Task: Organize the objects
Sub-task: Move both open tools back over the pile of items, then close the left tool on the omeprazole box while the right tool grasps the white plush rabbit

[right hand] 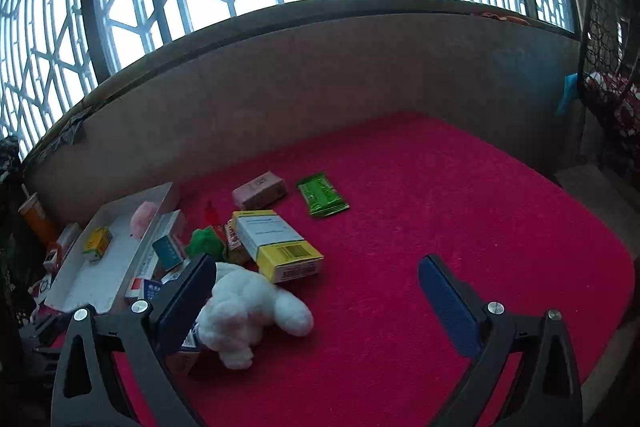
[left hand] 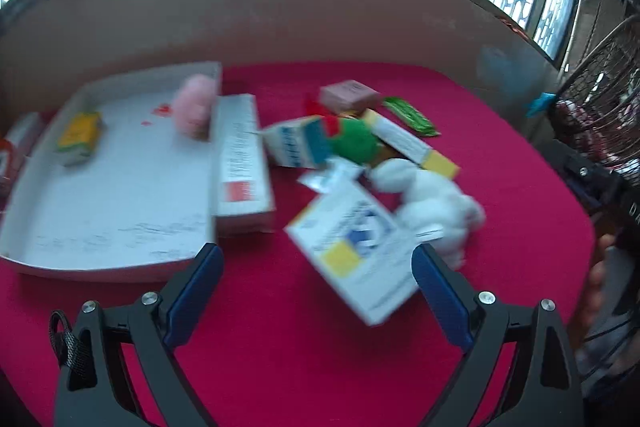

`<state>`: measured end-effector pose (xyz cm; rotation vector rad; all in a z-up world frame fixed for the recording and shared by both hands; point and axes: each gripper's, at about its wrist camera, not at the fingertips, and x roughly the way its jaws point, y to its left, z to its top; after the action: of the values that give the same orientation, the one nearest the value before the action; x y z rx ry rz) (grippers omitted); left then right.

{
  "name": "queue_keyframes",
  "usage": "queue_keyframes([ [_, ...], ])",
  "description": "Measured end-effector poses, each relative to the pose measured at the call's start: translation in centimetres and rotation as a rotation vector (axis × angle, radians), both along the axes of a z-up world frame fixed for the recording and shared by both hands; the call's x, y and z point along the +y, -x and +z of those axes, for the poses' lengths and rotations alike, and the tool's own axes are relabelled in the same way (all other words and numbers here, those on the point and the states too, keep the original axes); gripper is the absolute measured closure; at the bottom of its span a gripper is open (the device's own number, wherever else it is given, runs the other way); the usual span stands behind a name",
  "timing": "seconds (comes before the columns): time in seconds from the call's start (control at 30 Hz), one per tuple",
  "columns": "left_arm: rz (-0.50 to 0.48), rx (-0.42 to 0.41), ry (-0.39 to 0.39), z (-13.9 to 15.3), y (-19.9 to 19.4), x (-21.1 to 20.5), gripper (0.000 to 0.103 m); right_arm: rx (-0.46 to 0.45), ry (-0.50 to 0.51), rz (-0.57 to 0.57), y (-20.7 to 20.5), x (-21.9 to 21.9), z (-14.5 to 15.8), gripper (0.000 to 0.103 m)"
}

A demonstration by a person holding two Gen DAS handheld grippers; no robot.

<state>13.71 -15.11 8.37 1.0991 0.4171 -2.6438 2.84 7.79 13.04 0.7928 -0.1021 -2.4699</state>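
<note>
The left tool (left hand: 316,275) is spread wide and holds nothing; a white box with a yellow patch (left hand: 352,251) lies between its fingers on the red tabletop (left hand: 500,163). This view is blurred, so contact is perhaps there. At 10 o'clock lies the white tray (left hand: 108,199) with a small yellow box (left hand: 78,137). The right tool (right hand: 316,287) is also spread, the white plush toy (right hand: 248,311) beside its left finger.

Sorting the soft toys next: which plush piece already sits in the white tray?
The pink plush, at the white tray's far corner. The green plush and white plush lie outside on the red cloth.
</note>
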Motion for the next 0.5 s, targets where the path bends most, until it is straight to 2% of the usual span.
queue_keyframes([
  [0.13,0.029,-0.018,-0.1,-0.5,2.4,0.4,0.008,-0.021,0.003,-0.004,0.4,0.6,-0.7,0.0],
  [0.3,0.094,-0.069,-0.16,-2.4,4.3,0.4,0.008,-0.029,-0.015,0.013,0.9,0.1,-1.0,0.0],
  [0.37,0.102,-0.082,-0.191,-3.2,4.2,0.1,0.011,-0.025,-0.027,0.053,1.0,-1.0,-0.7,0.0],
  [0.4,0.106,-0.085,-0.21,-3.5,4.0,-0.1,0.017,-0.024,-0.032,0.061,1.0,-1.4,-0.8,0.0],
  [0.5,0.092,-0.057,-0.291,-4.1,3.1,-1.1,0.023,-0.046,-0.049,0.101,1.2,-3.2,-1.5,0.0],
])
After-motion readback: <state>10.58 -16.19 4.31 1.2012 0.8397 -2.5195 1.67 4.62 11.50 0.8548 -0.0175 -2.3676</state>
